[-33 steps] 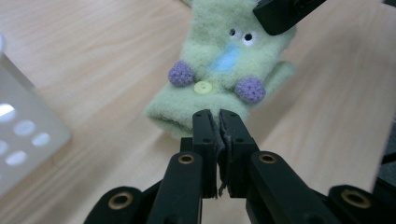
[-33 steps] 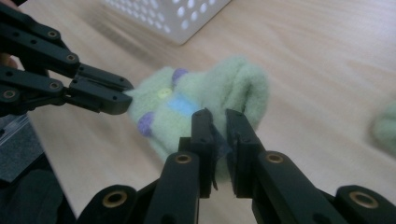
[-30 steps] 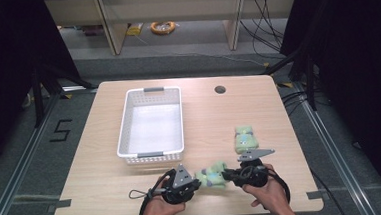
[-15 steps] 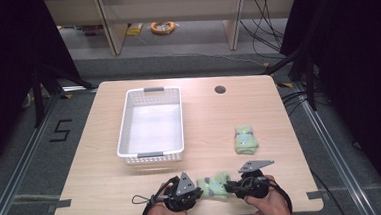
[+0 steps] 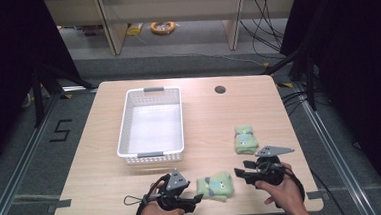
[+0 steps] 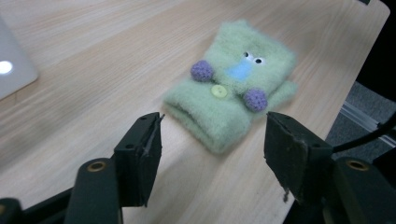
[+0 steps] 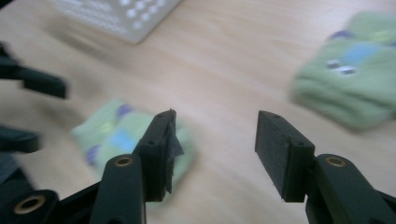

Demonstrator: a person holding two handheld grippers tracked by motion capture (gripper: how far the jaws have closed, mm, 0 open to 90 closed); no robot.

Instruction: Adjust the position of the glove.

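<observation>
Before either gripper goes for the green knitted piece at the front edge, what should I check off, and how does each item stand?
1. Left gripper open: ok, jaws apart with nothing between them.
2. Right gripper open: ok, jaws apart and empty.
3. Near knitted piece lying free on the table: ok, neither gripper touches it.
4. Piece lined up with the left jaws: ok, its near end lies just ahead of the gap.
5. Basket ready to receive: ok, it looks empty.
6. Second knitted piece clear of the grippers: ok, it lies apart, beyond the right gripper.
</observation>
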